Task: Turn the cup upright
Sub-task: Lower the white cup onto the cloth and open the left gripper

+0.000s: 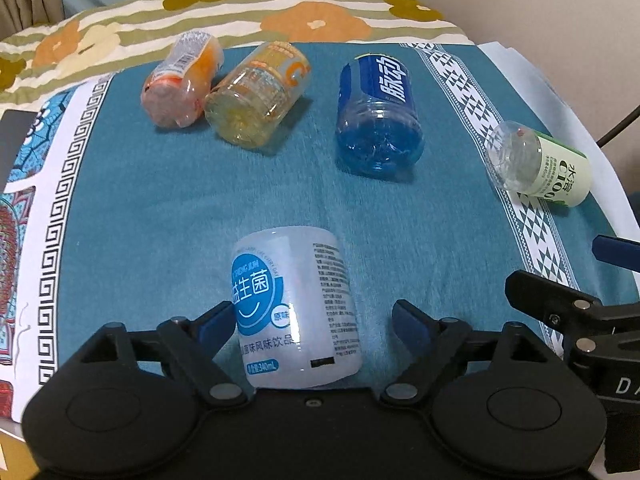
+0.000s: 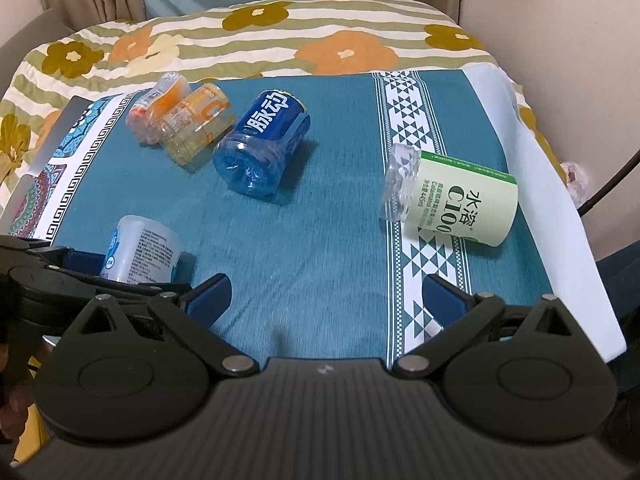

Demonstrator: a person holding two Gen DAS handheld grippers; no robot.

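Several cut-bottle cups lie on their sides on a teal cloth (image 1: 160, 208). A white cup with a blue label (image 1: 294, 312) lies between the fingers of my left gripper (image 1: 316, 322), which is open; the left pad is near its side, the right pad apart. It also shows in the right wrist view (image 2: 140, 250). My right gripper (image 2: 328, 296) is open and empty above the cloth. A pale green-labelled cup (image 2: 456, 198) lies ahead of it to the right, also visible in the left wrist view (image 1: 540, 162).
A blue cup (image 1: 378, 120), a yellow cup (image 1: 256, 94) and an orange cup (image 1: 182, 80) lie on their sides at the back. A flowered quilt (image 1: 280, 8) lies behind the cloth. A white sheet edge (image 2: 552, 200) runs along the right.
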